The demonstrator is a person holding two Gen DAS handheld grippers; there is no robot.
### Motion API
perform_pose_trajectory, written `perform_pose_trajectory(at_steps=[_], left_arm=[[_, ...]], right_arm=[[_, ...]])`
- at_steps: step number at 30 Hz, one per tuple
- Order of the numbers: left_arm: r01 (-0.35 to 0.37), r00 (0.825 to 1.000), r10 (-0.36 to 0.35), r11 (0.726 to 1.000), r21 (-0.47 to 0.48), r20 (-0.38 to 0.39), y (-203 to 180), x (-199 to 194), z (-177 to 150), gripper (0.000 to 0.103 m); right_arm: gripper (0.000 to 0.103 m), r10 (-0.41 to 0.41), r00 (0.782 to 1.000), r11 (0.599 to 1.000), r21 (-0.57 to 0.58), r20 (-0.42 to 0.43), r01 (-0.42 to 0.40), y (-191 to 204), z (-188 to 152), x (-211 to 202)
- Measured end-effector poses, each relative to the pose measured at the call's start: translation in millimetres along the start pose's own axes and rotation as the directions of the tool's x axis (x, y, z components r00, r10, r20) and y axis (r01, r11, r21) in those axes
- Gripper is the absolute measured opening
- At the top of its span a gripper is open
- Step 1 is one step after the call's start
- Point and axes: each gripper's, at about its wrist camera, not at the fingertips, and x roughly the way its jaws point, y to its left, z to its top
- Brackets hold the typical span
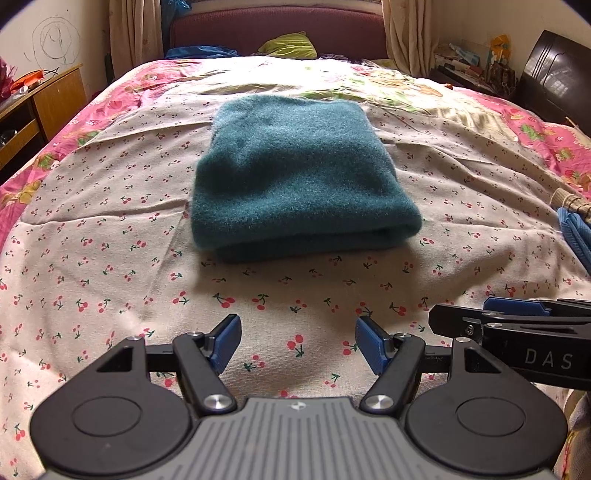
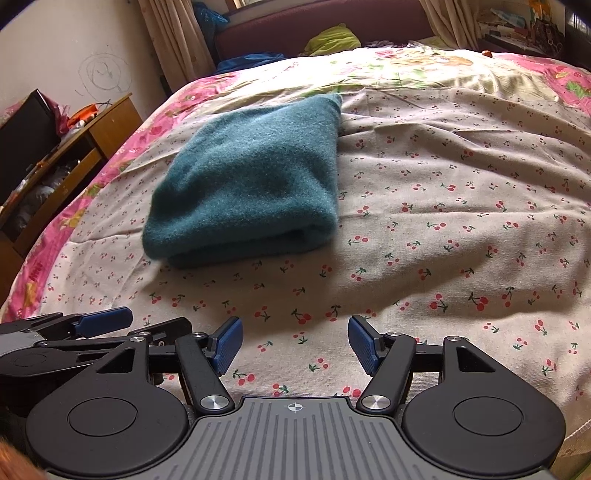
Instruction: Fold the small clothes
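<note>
You are holding both grippers low over the cherry-print bedspread (image 1: 110, 229), the left gripper (image 1: 297, 347) and the right gripper (image 2: 295, 343) each with its blue pads spread apart and pinching nothing. The folded teal garment (image 1: 295, 177) is lying ahead of both tools, apart from them, its long axis running away toward the headboard (image 1: 277, 29). It is sitting straight in front of your left gripper but off to the left of your right one, so the left is probably the better placed to reach it.
</note>
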Motion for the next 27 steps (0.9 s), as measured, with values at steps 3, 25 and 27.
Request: perform_pose_trajectory(at_steps=[3,25,27], left_arm=[[-0.003,1.0,0.003,1.0,-0.003,0.004,0.1,-1.2,-2.0,0.08],[0.005,1.0,-0.005,1.0,-0.029,0.001,1.3,-4.4,-4.4,0.083],[0.008,1.0,-0.008,0.999,-0.032,-0.001,1.5,-3.6,-4.2,0.083]], right_arm=[[0.064,-0.016,1.0,1.0,-0.008,0.003,0.016,0.7,-1.4,0.0],[0.067,-0.108,0.994,0.993,-0.049,-0.008,0.107,6.6,-5.5,-2.8],[0.067,-0.106,0.994,0.993,-0.045,-0.01,0.105,5.9,-5.7,-3.0]])
